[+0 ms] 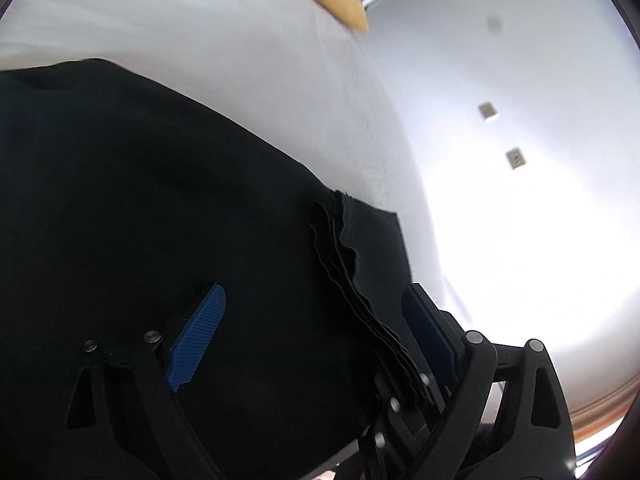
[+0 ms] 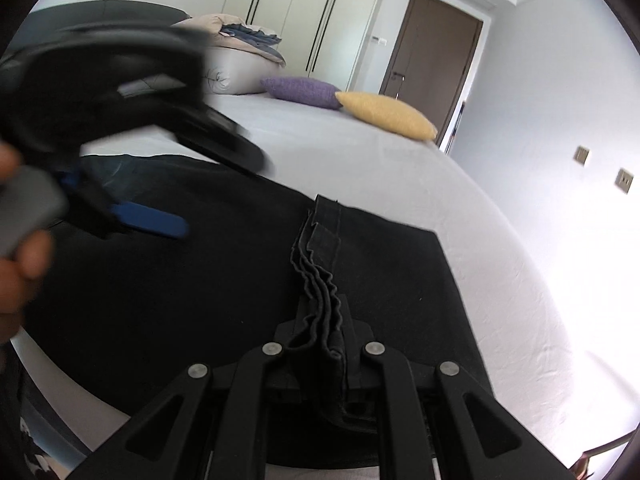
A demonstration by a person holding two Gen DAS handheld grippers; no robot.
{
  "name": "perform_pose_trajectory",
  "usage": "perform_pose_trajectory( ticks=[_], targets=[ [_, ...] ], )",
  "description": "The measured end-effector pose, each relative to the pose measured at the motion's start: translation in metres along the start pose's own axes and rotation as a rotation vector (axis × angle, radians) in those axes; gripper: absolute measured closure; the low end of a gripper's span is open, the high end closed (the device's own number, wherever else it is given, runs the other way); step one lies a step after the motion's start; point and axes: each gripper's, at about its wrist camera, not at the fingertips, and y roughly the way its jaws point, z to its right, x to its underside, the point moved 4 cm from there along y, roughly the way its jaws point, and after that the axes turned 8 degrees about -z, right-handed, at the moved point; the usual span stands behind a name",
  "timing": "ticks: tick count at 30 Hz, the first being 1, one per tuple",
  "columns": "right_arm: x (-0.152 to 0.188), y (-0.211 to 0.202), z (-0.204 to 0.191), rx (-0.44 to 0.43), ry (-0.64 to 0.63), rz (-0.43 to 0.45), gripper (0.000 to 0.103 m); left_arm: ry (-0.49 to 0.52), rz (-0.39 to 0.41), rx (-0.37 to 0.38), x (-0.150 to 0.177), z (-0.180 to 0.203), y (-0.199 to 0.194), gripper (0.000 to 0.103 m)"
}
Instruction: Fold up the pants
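Black pants [image 2: 224,280] on a bed [image 2: 400,168].
Right gripper [image 2: 334,336] jaws clamp the stacked hems (wavy edges); left gripper [image 1: 316,312] jaws spread wide.

Matt black cloth pants [image 2: 224,280], smooth white sheet [image 2: 400,184] (faintly creased), ribbed blue pads [image 1: 200,336]

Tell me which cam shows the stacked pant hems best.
Right wrist. The stacked hems sit centre frame, lit and sharp, layers separable, running into the shut right gripper. Left wrist shows the same hems off to the right, darker, between the open left gripper's blue pads, layers harder to separate.
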Motion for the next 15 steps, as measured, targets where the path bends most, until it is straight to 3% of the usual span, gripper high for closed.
perform_pose_trajectory(
  ticks=[4, 8, 10, 11, 15],
  targets=[
    [0.000, -0.015, -0.004, 0.016, -0.037, 0.028, 0.091, -0.004, -0.038, 0.026, -0.005, 0.012, 0.014, 0.013],
    [0.000, -0.026, -0.019, -0.007, -0.074, 0.039, 0.091, 0.035, -0.067, 0.000, -0.006, 0.018, 0.020, 0.016],
    [0.002, -0.033, -0.027, -0.025, -0.098, 0.045, 0.091, 0.039, -0.081, -0.010, -0.006, 0.017, 0.021, 0.053],
    [0.003, -0.035, -0.031, -0.032, -0.109, 0.047, 0.091, 0.039, -0.089, -0.027, -0.006, 0.014, 0.020, 0.078],
    [0.003, -0.043, -0.044, -0.049, -0.144, 0.049, 0.091, 0.056, -0.075, -0.058, -0.005, 0.001, -0.001, 0.090]
  ],
)
